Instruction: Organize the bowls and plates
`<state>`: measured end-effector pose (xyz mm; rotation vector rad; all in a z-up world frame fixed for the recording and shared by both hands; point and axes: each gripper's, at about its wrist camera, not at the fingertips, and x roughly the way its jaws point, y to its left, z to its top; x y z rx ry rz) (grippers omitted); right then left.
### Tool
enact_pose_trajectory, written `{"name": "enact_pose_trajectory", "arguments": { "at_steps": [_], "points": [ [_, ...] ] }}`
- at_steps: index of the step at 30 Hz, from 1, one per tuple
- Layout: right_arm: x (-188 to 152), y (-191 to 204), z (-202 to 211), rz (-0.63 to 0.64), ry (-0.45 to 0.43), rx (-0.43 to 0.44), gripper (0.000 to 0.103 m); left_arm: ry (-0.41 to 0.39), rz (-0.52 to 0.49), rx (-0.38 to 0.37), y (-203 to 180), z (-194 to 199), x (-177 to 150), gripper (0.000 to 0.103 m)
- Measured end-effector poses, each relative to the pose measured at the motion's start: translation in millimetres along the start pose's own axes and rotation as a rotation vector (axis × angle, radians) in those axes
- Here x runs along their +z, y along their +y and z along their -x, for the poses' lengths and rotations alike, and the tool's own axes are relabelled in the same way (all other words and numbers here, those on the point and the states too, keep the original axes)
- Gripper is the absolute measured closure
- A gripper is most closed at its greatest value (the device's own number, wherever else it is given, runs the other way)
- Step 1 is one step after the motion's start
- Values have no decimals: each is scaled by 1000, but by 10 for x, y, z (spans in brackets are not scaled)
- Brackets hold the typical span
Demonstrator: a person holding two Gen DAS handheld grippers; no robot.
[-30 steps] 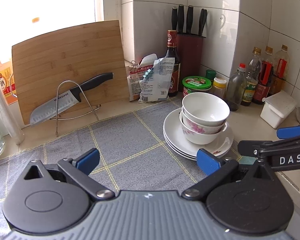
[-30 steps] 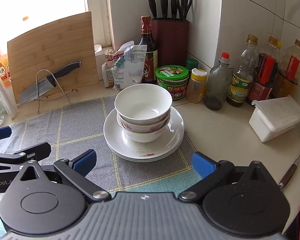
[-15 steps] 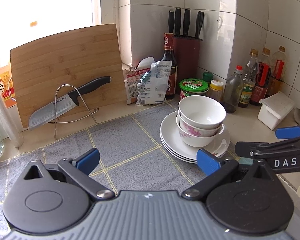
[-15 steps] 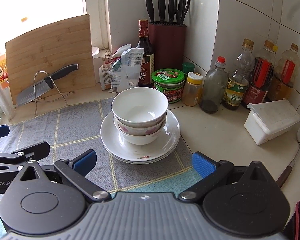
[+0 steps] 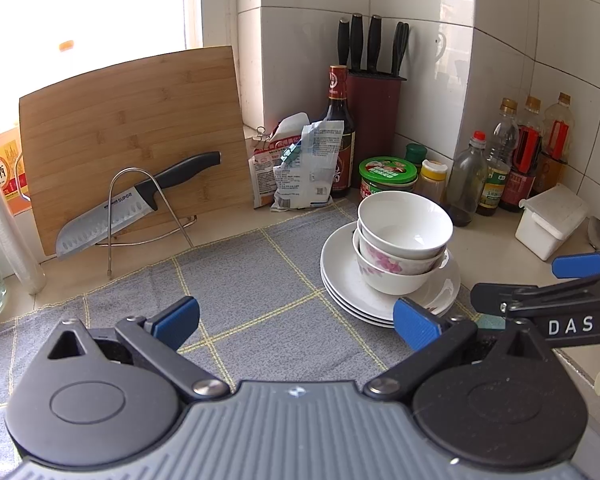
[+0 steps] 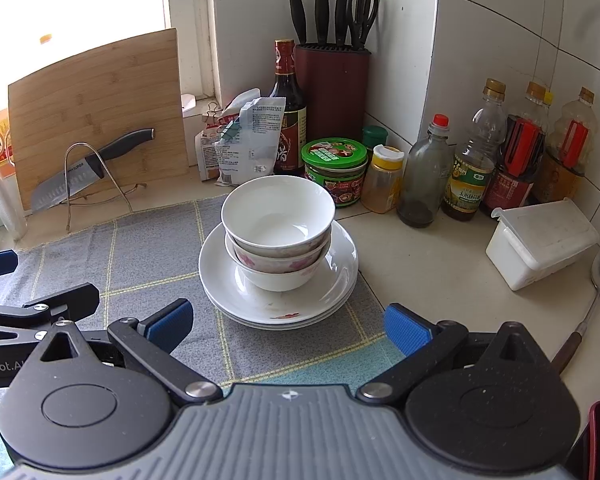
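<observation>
Bowls (image 6: 278, 216), nested two deep, are sitting on stacked plates (image 6: 340, 276) on the tabletop's grey cloth (image 6: 152, 256); left gripper (image 5: 296, 320) and right gripper (image 6: 286, 322) are hovering short, jaws apart, empty, so stacking looks done and retreat seems next.

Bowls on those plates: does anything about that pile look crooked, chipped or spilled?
Nothing is spilled or visibly chipped. The bowls are nested but lean a little, the top one tilted towards the left, and they sit off-centre on the plates. A small reddish mark shows on the top plate's front rim; a stain or a printed pattern, I cannot tell.
</observation>
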<state>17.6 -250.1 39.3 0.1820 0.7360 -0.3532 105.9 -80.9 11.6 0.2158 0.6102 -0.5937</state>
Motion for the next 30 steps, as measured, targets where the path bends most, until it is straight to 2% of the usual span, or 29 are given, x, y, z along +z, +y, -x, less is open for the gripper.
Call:
{"name": "enact_pose_trajectory", "arguments": {
  "at_steps": [30],
  "points": [
    [13, 6, 8, 4, -3, -14, 0, 0, -4, -3, 11, 2, -7, 1]
  ]
}}
